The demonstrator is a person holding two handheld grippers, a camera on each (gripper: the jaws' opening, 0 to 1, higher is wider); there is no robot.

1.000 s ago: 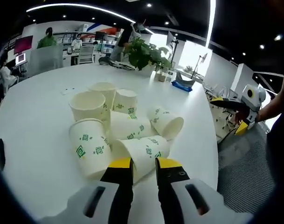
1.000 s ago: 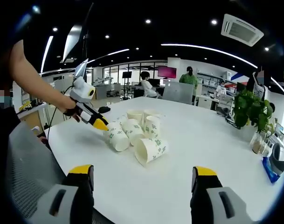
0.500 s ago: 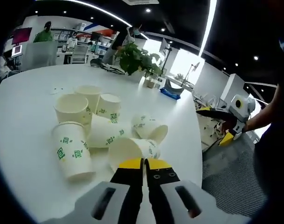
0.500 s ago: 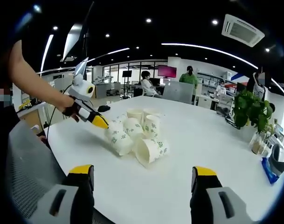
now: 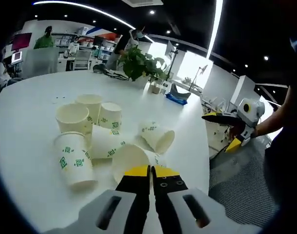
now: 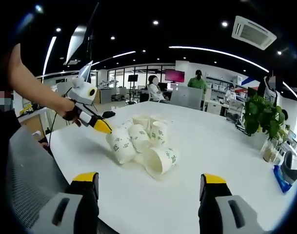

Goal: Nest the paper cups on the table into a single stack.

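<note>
Paper cups [image 5: 92, 134] clustered mid white table [image 5: 26, 126], some upright, some tipped. Left hand-held gripper [image 5: 150, 171] with jaws pressed together on rim of a tipped cup [image 5: 131, 158], seen at left in right gripper view [image 6: 103, 127]. Right hand-held gripper [image 6: 147, 181] spread wide apart, holding nothing, well short of cups [image 6: 141, 141]

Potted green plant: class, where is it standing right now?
In the left gripper view, the potted green plant stands at the white round table's far edge, beyond the cluster of paper cups.
</note>
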